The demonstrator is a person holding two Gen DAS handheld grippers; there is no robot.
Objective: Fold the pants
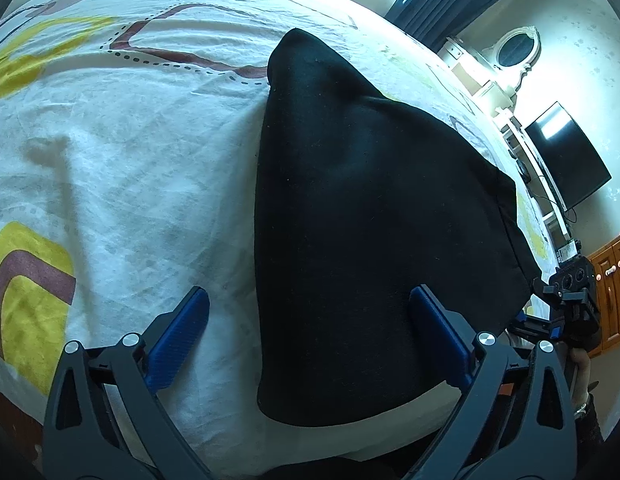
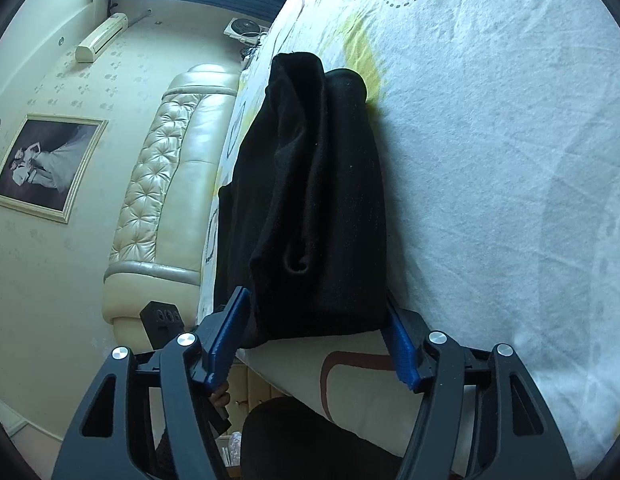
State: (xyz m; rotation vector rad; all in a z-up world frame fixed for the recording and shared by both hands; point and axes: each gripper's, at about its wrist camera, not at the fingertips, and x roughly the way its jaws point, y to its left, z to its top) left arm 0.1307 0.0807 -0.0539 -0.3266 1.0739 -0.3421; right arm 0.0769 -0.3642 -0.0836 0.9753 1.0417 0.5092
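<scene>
Black pants (image 1: 369, 220) lie folded into a long thick strip on the patterned white bed sheet (image 1: 130, 160), reaching away from me. My left gripper (image 1: 310, 304) hovers over their near end with jaws wide; one blue pad (image 1: 190, 320) is over the sheet, the other pad (image 1: 433, 320) over the cloth. In the right wrist view the pants (image 2: 310, 200) bunch up near the bed's edge. My right gripper (image 2: 313, 316) stands open astride their near end, a pad close on either side and not squeezing. That gripper also shows at the left view's right edge (image 1: 569, 300).
The bed sheet (image 2: 489, 160) stretches wide to the right of the pants. A cream padded headboard (image 2: 162, 184) and a framed picture (image 2: 42, 168) stand beyond the bed. A television (image 1: 565, 156), a wooden cabinet (image 1: 613, 280) and a person's dark-clothed leg (image 2: 310, 440) are nearby.
</scene>
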